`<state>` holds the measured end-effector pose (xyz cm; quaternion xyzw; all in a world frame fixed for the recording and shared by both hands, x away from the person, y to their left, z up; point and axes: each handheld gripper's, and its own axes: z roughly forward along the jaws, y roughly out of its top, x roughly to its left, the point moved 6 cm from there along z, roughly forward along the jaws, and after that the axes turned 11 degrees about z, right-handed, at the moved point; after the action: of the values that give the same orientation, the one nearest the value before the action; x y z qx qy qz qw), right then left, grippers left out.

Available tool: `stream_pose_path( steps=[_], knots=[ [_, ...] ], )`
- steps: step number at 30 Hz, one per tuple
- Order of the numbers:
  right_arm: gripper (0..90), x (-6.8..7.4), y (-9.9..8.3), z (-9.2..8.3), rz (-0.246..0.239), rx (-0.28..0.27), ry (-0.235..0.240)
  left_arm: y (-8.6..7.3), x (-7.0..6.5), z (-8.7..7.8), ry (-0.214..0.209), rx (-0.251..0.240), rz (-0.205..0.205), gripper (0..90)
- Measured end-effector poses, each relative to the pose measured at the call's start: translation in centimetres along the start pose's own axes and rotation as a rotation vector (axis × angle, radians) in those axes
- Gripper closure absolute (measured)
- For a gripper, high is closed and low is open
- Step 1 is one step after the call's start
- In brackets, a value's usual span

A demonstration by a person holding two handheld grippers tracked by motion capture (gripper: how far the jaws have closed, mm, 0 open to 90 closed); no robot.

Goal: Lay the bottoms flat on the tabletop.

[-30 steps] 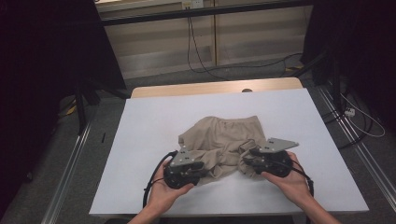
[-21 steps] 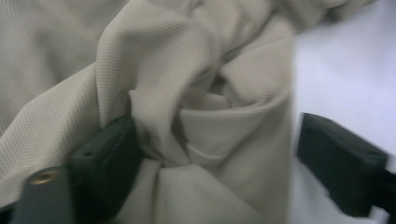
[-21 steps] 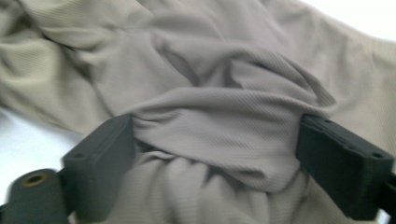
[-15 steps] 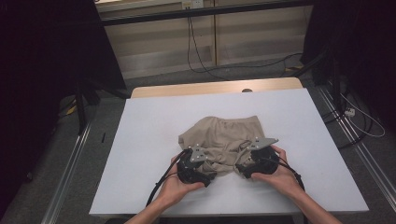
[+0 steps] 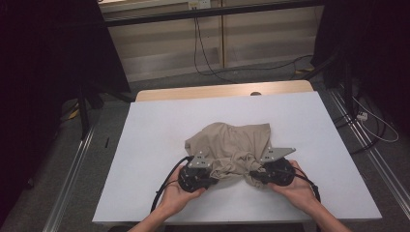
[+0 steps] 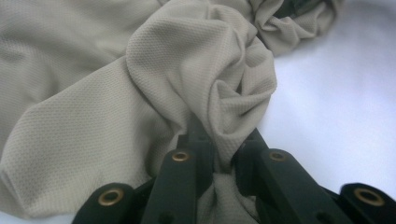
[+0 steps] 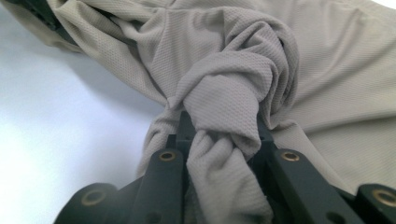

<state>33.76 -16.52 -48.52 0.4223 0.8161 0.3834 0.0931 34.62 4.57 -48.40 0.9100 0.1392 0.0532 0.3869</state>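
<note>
Two grippers clamp a crumpled beige garment (image 5: 232, 147) on the white bench (image 5: 154, 145).

The left gripper (image 5: 209, 175) and right gripper (image 5: 255, 175), jaws just closed, each pinch a bunched fold of the garment's near edge. The cloth lies at the bench's middle, toward the near edge, both hands behind it.

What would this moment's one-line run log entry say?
left gripper: shut on beige garment | right gripper: shut on beige garment | white table: garment bunched
</note>
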Motion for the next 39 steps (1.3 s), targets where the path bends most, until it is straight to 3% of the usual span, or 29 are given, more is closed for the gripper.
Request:
stream_pose_path(
  steps=[1, 5, 7, 12, 14, 17, 18, 19, 22, 26, 27, 28, 29, 30, 31, 33, 35, 37, 39],
  knots=[
    [73.1, 0.2, -0.2, -0.4, 0.001, -0.001, 0.005, -0.3, -0.7, -0.4, -0.024, 0.000, -0.011, 81.3],
    [73.0, 0.8, -0.8, -1.4, -0.004, 0.000, 0.012, -0.5, -1.5, -0.9, -0.048, -0.008, -0.021, 81.3],
    [73.2, 1.3, -1.4, -2.3, 0.004, 0.004, 0.028, -0.6, -2.4, -1.4, -0.093, -0.018, -0.038, 81.1],
    [73.1, 2.0, -2.9, -3.4, 0.013, 0.020, 0.042, -0.7, -3.8, -1.8, -0.131, -0.015, -0.049, 78.8],
    [70.9, 2.1, -3.4, -3.9, 0.030, 0.016, 0.040, -0.6, -4.3, -2.2, -0.128, -0.019, -0.040, 73.9],
    [56.0, 1.7, -3.4, -4.5, 0.073, -0.017, 0.024, -0.2, -3.9, -2.6, -0.101, -0.037, -0.035, 57.9],
    [56.0, 1.7, -3.4, -4.5, 0.073, -0.017, 0.024, 0.0, -3.6, -2.8, -0.082, -0.050, -0.039, 57.9],
    [45.7, 1.3, -2.8, -4.8, 0.089, -0.050, 0.019, 0.3, -2.7, -3.6, -0.033, -0.058, -0.025, 48.2],
    [31.5, 0.8, -2.1, -5.3, 0.123, -0.105, -0.008, 0.6, -2.1, -4.5, -0.022, -0.092, -0.028, 40.8],
    [24.1, 0.1, -0.9, -5.9, 0.141, -0.157, -0.007, 1.1, -1.0, -6.0, 0.048, -0.138, -0.043, 35.3],
    [24.1, 0.1, -0.9, -5.9, 0.141, -0.157, -0.007, 1.1, -0.4, -6.3, 0.064, -0.145, -0.052, 35.3],
    [24.1, -0.3, -0.4, -6.2, 0.144, -0.171, -0.022, 1.1, 0.9, -6.3, 0.101, -0.150, -0.057, 34.8],
    [24.1, -0.3, -0.4, -6.2, 0.144, -0.171, -0.022, 1.1, 0.9, -6.3, 0.101, -0.150, -0.057, 34.8],
    [26.8, -0.7, 0.1, -6.3, 0.151, -0.191, -0.028, 1.0, 2.6, -5.6, 0.143, -0.135, -0.065, 35.0],
    [27.9, -1.1, 0.3, -6.3, 0.158, -0.202, -0.037, 1.0, 2.6, -5.6, 0.143, -0.135, -0.065, 35.6],
    [31.0, -1.8, 0.7, -6.1, 0.168, -0.208, -0.055, 0.9, 5.1, -3.7, 0.180, -0.086, -0.097, 36.5],
    [33.6, -2.1, 0.8, -6.0, 0.170, -0.207, -0.060, 1.0, 5.9, -2.9, 0.198, -0.069, -0.094, 37.7],
    [40.4, -3.1, 1.3, -5.5, 0.178, -0.198, -0.080, 1.2, 7.6, -1.7, 0.244, -0.039, -0.069, 38.5],
    [40.5, -3.4, 1.5, -5.3, 0.181, -0.198, -0.092, 1.0, 9.0, -0.8, 0.291, -0.021, -0.082, 38.6]
  ],
)
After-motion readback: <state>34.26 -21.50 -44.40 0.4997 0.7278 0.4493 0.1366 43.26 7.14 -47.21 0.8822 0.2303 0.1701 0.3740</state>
